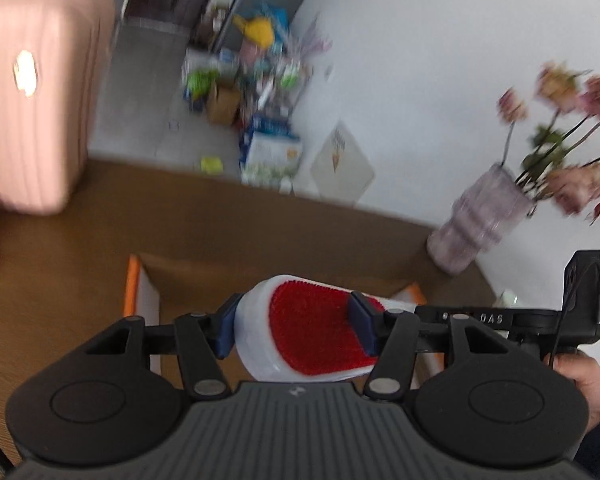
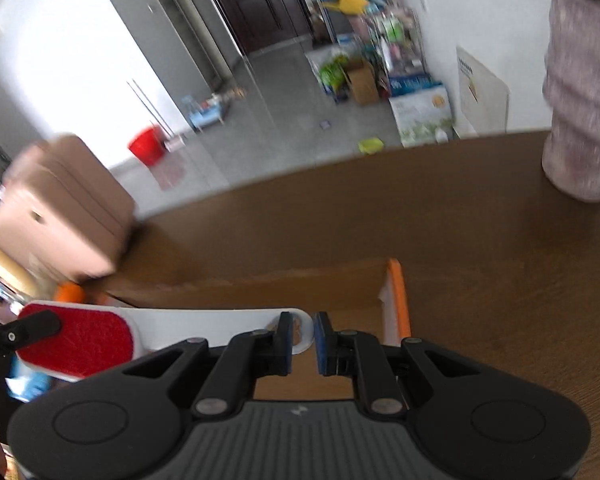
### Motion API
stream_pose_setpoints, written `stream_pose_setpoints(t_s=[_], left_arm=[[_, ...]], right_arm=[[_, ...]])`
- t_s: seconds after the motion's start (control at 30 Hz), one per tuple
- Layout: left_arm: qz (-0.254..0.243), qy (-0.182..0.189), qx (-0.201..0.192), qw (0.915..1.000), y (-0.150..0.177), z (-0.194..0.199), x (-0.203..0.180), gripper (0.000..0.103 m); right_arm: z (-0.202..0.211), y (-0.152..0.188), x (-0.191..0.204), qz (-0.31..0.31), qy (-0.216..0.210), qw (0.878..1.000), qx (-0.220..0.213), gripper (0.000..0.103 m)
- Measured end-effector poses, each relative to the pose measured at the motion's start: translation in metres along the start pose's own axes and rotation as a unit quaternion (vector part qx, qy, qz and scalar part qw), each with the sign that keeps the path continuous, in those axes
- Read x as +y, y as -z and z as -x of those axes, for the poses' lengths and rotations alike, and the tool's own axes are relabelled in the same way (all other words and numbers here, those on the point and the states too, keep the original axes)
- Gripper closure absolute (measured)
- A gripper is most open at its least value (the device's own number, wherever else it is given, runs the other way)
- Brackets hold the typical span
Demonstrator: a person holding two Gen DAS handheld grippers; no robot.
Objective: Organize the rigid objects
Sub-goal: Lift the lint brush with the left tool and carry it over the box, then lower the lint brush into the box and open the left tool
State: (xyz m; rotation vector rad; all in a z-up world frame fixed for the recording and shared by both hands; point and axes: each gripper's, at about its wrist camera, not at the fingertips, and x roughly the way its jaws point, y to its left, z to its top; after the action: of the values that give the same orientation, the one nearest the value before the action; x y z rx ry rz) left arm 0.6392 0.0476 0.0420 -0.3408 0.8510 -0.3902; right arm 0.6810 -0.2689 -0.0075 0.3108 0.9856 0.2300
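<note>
A white lint brush [image 1: 255, 332] with a red bristle pad lies crosswise between both grippers, over an open cardboard box [image 1: 259, 270] with an orange-edged flap on the brown table. My left gripper [image 1: 295, 328] is shut on the brush's wide red head, one blue pad on each side. In the right wrist view the brush [image 2: 203, 322] runs off to the left, and my right gripper [image 2: 304, 342] is shut on the rounded tip of its white handle. The box [image 2: 300, 288] sits directly below. A left finger [image 2: 31, 326] shows on the red pad.
A pink suitcase [image 1: 27, 92] stands at the table's left end, with an orange object [image 2: 69, 292] beside it. A ribbed glass vase [image 1: 480, 220] of pink flowers stands at the right. The table's far edge [image 2: 340, 164] drops to a grey floor with boxes and a red bucket [image 2: 147, 146].
</note>
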Motion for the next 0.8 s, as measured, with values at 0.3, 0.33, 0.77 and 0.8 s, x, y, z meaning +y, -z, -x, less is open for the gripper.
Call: stream_pose_setpoints(t_s=[0.3, 0.33, 0.77, 0.8], left_arm=[[-0.030, -0.078, 0.035, 0.9959, 0.017, -0.053, 0.026, 0.059], [-0.031, -0.089, 0.034, 0.9949, 0.016, -0.053, 0.027, 0.056], [-0.089, -0.156, -0.054, 0.9823, 0.022, 0.034, -0.025, 0.000], [-0.097, -0.162, -0.075, 0.9791, 0.028, 0.047, -0.031, 0.000]], right_arm=[[-0.026, 0.014, 0.024, 0.070, 0.029, 0.997, 0.013, 0.092], [-0.025, 0.014, 0.025, 0.075, 0.037, 0.996, 0.012, 0.092], [0.071, 0.040, 0.027, 0.099, 0.054, 0.991, -0.067, 0.060], [0.085, 0.049, 0.033, 0.118, 0.063, 0.988, -0.083, 0.056]])
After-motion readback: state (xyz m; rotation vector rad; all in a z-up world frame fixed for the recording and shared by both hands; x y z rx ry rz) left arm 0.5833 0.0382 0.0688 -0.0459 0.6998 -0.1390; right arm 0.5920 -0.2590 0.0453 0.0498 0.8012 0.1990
